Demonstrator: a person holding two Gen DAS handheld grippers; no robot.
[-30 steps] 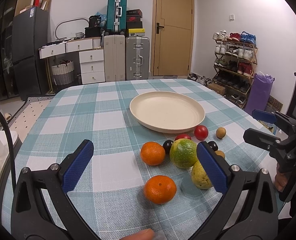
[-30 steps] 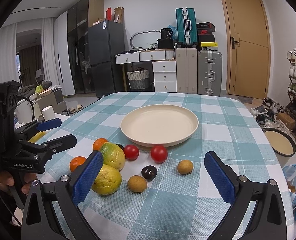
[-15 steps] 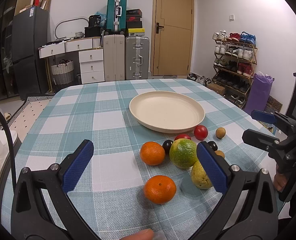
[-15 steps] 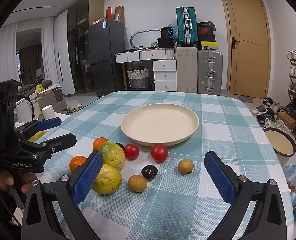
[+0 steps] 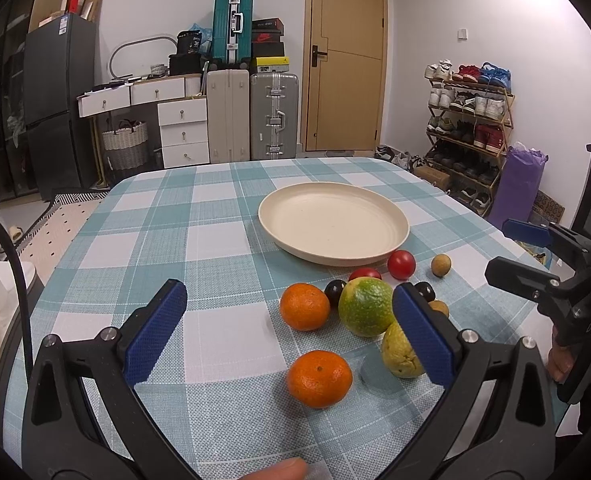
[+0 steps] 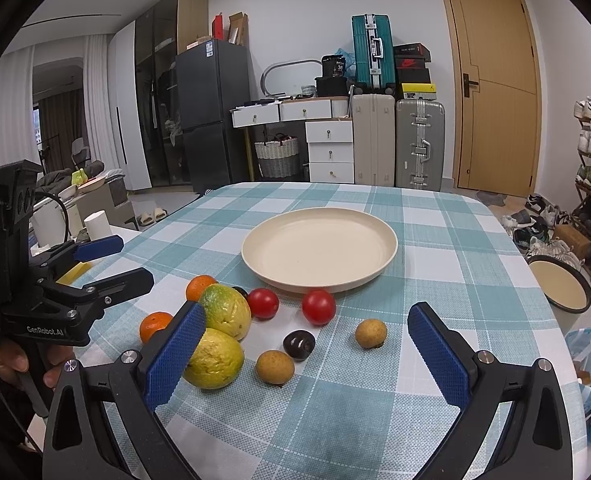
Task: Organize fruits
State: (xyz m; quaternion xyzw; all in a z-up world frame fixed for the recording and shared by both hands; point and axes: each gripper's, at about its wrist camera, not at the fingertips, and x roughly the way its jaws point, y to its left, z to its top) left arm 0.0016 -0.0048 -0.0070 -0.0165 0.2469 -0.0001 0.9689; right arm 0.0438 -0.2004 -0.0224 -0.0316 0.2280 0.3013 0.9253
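Cream plate (image 6: pixel 319 254) sits empty mid-frame; I hold both grippers, left (image 5: pixel 291 330) and right (image 6: pixel 307 356), wide, low before the fruits to pick.

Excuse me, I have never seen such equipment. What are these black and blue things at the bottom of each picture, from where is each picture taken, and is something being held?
No robot is here. A person holds one hand tool in each hand, and each tool has two blue-padded fingers and its own camera looking forward along them. One picture comes from the left tool, the other from the right tool. Each camera also sees the other tool at the picture's side. Both tools are open and hold nothing. On the checked tablecloth stands an empty cream plate. In front of the plate lie loose fruits: two oranges, a green-orange citrus, a yellow-green fruit, two red tomatoes, some small dark fruits and small brown ones.
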